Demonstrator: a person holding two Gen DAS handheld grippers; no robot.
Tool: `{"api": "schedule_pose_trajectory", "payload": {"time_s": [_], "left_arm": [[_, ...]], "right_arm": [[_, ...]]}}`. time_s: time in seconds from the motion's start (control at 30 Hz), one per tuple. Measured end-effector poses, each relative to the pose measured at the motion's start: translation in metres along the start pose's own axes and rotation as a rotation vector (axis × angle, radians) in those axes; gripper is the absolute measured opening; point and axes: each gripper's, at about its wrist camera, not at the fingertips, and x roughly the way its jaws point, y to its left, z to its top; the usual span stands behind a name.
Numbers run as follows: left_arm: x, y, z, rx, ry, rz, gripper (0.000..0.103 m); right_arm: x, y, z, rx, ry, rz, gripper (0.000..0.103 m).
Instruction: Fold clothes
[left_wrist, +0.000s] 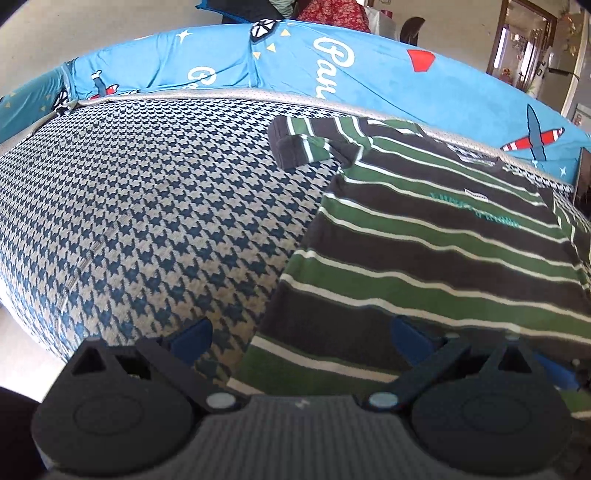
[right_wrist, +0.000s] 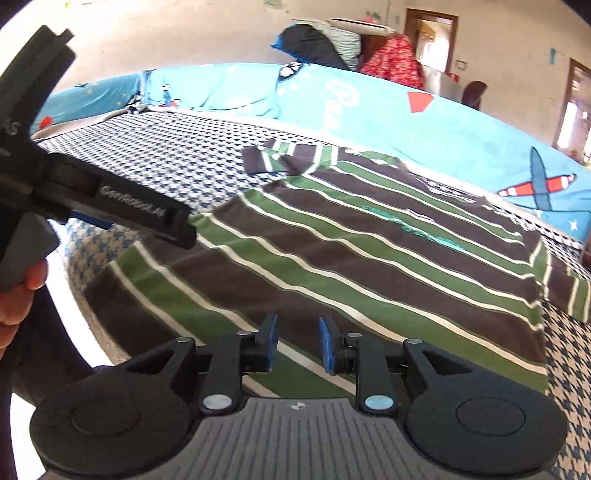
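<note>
A T-shirt (left_wrist: 424, 251) striped in green, dark brown and white lies flat on a houndstooth mat (left_wrist: 147, 221), teal lettering facing up. Its short sleeve (left_wrist: 303, 147) sticks out toward the mat's middle. My left gripper (left_wrist: 301, 338) is open wide above the shirt's bottom left corner, and nothing is pinched between its blue pads (left_wrist: 192, 336). In the right wrist view the same shirt (right_wrist: 369, 266) fills the middle. My right gripper (right_wrist: 298, 345) hovers over the hem with a narrow gap between its pads, open and holding nothing.
A hand (right_wrist: 22, 295) holds the left tool's black housing (right_wrist: 122, 206) at the left of the right wrist view. Behind the mat lies a bright blue cartoon-print quilt (left_wrist: 369, 85). Piled bedding (right_wrist: 325, 40) and doorways stand further back. The bed edge drops to pale floor (left_wrist: 22, 343) at the left.
</note>
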Motion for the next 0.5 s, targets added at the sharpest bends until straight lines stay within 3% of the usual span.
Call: {"api": "schedule_pose_trajectory", "payload": {"time_s": [0.2,0.5], "left_arm": [[0.015,-0.026,-0.011,0.107,0.044,0.033,0.103],[0.014,-0.027,-0.017,0.104,0.029,0.041,0.103]], "right_arm": [[-0.011,-0.02,-0.016,0.077,0.021,-0.031,0.028],[-0.016,-0.022,-0.027,0.13,0.043,-0.019,0.031]]}}
